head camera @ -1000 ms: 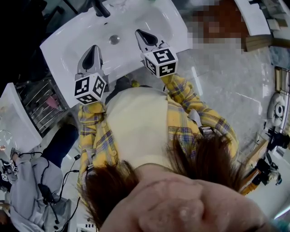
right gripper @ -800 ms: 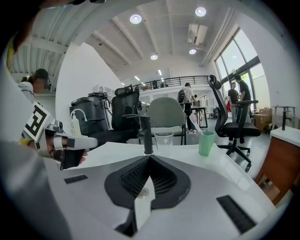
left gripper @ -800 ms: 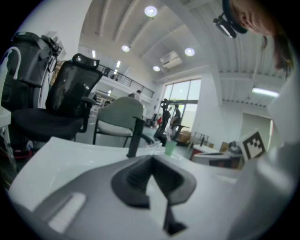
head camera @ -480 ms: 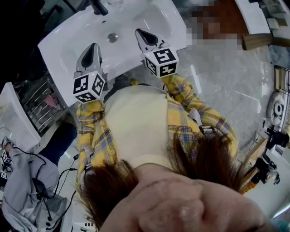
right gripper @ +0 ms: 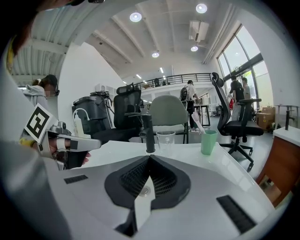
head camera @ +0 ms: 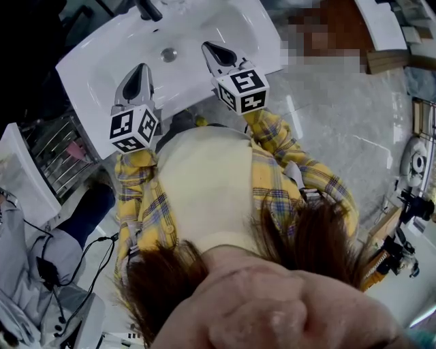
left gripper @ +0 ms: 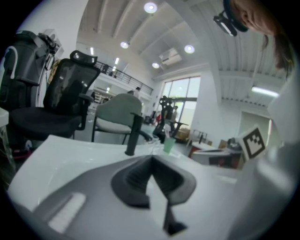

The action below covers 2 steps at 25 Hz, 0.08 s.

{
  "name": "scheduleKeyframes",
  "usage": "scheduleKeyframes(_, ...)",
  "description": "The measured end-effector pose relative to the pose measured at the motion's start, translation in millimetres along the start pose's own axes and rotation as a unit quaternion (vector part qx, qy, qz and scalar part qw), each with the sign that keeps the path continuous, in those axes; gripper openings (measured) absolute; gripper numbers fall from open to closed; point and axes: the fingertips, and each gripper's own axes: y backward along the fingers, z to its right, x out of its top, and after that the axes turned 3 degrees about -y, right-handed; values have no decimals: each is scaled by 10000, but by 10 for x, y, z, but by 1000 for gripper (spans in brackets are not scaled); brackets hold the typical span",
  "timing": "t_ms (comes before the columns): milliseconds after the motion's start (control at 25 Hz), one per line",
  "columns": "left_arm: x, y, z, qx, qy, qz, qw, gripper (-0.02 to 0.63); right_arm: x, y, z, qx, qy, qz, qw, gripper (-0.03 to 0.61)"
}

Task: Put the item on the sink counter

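Head view – sink point(head camera: 225, 27): white, with the drain point(head camera: 169, 53) in the basin and the dark faucet point(head camera: 146, 10) at 11 o'clock from it.
Head view – left tongs point(head camera: 142, 69): over the basin, at 8 o'clock from the drain.
Head view – right tongs point(head camera: 208, 48): over the basin, at 3 o'clock from the drain, well apart from the left pair.
Left gripper view – tongs: clenched tip to tip, nothing between them.
Left gripper view – ahead: faucet at 11 o'clock from the tips, green cup point(left gripper: 168, 144) at 1 o'clock.
Right gripper view – tongs: clenched tip to tip, nothing between them.
Right gripper view – ahead: faucet at 12 o'clock, left tongs at 9 o'clock.
Right gripper view – item: a clear glass point(right gripper: 165, 140) stands upright just beside the faucet at 1 o'clock. The green cup, a toothbrush point(right gripper: 198, 124) leaning in it, stands at 2 o'clock. Both are on the sink worktop point(right gripper: 187, 150); which one is the item I cannot tell.
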Motion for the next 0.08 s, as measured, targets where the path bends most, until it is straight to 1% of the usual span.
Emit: scheduleKeyframes(80, -6, -4, -8, 11, 9, -18, 10000, 5, 0, -12, 0, 20, 8, -13, 10000, 12)
